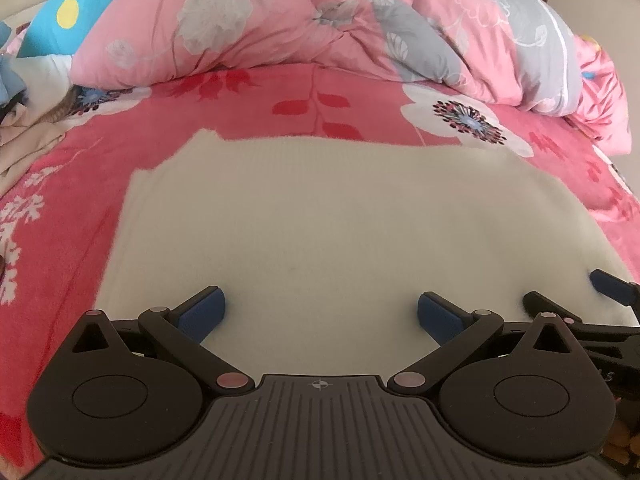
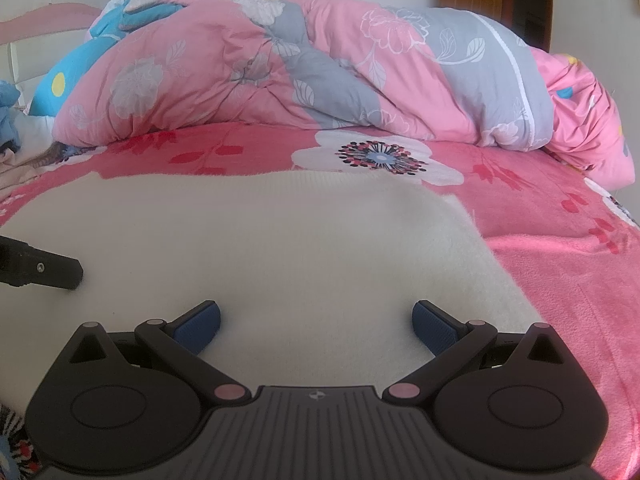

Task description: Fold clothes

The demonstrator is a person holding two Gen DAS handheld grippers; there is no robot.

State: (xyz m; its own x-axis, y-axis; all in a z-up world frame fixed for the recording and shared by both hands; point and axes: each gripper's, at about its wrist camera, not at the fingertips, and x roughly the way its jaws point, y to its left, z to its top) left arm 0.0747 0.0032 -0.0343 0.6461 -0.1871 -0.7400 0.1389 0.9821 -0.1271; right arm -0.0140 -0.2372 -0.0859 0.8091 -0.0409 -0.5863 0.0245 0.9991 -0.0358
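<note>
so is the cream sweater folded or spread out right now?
Cannot tell: the cream sweater lies flat as a smooth panel on the pink bedsheet; no sleeves or fold lines show, and its near edge is hidden.

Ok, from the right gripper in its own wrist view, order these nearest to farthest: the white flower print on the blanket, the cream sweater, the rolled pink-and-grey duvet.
1. Cream sweater: directly under and ahead of the open right gripper.
2. White flower print: on the pink blanket, just past the sweater's far edge, slightly right.
3. Rolled pink-and-grey duvet: across the back of the bed.
</note>
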